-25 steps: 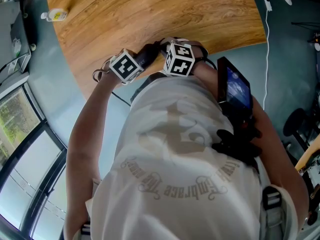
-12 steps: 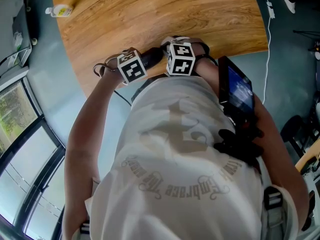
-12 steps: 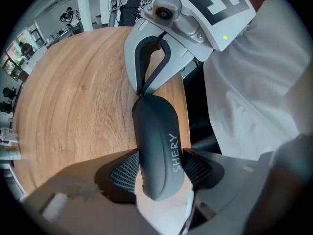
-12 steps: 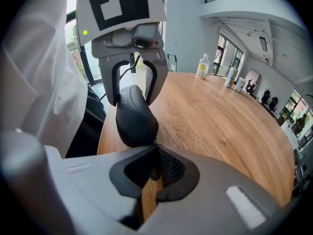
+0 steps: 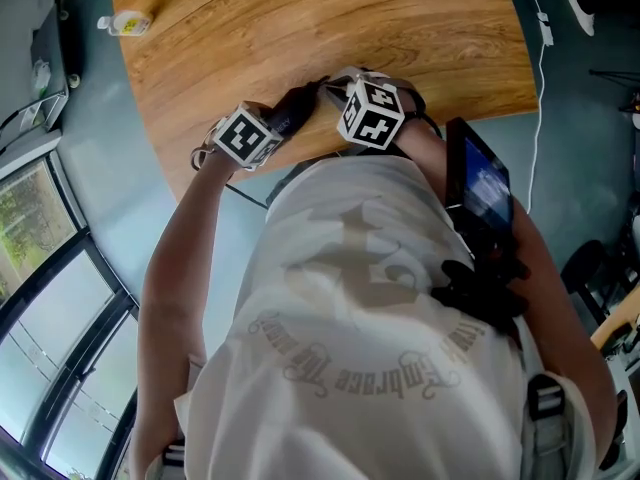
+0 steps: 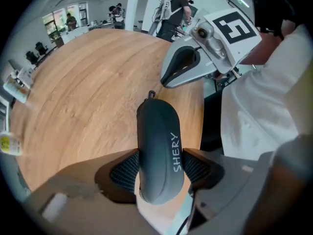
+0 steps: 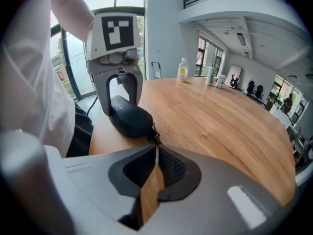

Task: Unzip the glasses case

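A dark grey glasses case [image 6: 157, 146] printed SHERY lies near the round wooden table's [image 6: 83, 92] front edge. My left gripper [image 6: 159, 169] is shut on its near end, a mesh pad pressing each side. The zip pull [image 6: 151, 94] sticks out at the far end, where my right gripper [image 6: 178, 72] hovers. In the right gripper view the case [image 7: 128, 117] sits just ahead, the left gripper [image 7: 120, 102] straddling it. The pull [image 7: 155, 137] runs into my right gripper [image 7: 155, 150], whose jaws are shut on it. The head view shows the case [image 5: 296, 106] between both marker cubes.
Small bottles [image 7: 182, 68] stand at the table's far edge, and another bottle [image 5: 130, 23] lies at its left rim. The case is close to the table edge by my body. A screen [image 5: 482, 186] hangs at my chest. People [image 6: 176, 6] stand beyond the table.
My right gripper has shifted a little farther over the table, away from my body. The left gripper has rolled slightly while staying on the case.
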Demonstrator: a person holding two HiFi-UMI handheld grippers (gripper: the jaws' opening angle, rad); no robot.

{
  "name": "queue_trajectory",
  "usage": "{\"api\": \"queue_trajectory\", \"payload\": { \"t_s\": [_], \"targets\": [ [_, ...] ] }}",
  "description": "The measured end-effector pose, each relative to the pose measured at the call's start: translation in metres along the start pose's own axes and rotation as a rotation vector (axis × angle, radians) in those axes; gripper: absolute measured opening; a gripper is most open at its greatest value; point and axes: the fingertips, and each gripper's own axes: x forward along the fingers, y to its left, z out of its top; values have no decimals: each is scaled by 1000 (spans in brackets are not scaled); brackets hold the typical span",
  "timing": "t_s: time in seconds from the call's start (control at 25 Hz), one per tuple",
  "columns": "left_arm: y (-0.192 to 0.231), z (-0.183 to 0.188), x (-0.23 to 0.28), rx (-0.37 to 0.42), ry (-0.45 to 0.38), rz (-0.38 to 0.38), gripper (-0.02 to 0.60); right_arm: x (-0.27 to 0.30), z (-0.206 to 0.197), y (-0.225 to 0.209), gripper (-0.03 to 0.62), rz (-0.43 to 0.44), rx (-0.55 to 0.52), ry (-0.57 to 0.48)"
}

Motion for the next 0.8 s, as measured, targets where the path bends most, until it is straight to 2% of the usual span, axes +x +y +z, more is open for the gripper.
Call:
{"api": "queue_trajectory", "payload": {
  "t_s": [0.16,0.36,0.6,0.8],
  "targets": [
    [19,-3,-6,-38,-11,30,298,-12,-8,-8,25,-36,76,-35],
    [30,-6,-13,-60,-8,59,308,-18,-18,-2,25,-10,123,-66],
    [36,-9,-34,-152,-91,159,308,-26,-25,-4,25,10,127,-89],
    [34,-6,-48,-235,-194,230,308,-32,-28,-4,25,37,95,-92]
  ]
}}
